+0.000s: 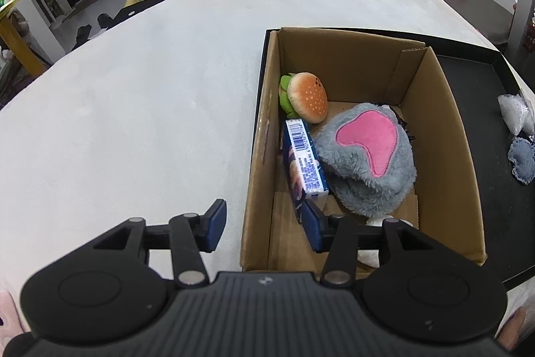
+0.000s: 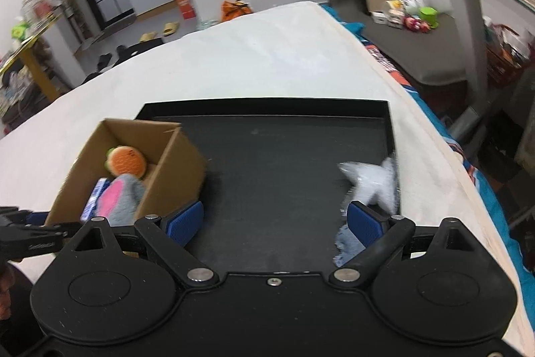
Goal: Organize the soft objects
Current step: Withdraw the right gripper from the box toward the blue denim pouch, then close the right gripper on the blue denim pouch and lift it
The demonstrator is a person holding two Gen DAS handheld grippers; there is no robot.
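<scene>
Left fingers (image 1: 264, 228) spread astride cardboard box (image 1: 257, 189) wall, blue packet (image 1: 302, 164) just ahead; right fingers (image 2: 274, 221) spread, empty

right hand-held gripper (image 2: 275, 222) wide open, empty | over black tray (image 2: 267, 156) | white plush (image 2: 374, 183), blurred, possibly star-shaped

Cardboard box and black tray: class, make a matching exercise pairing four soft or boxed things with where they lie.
Things:
1. burger plush
2. grey and pink plush
3. white star plush
4. blue packet

Places:
A. on the black tray, outside the cardboard box
B. box's far left corner
C. along the box's left wall
D. middle of the box

Pairs: 1-B, 2-D, 3-A, 4-C
</scene>
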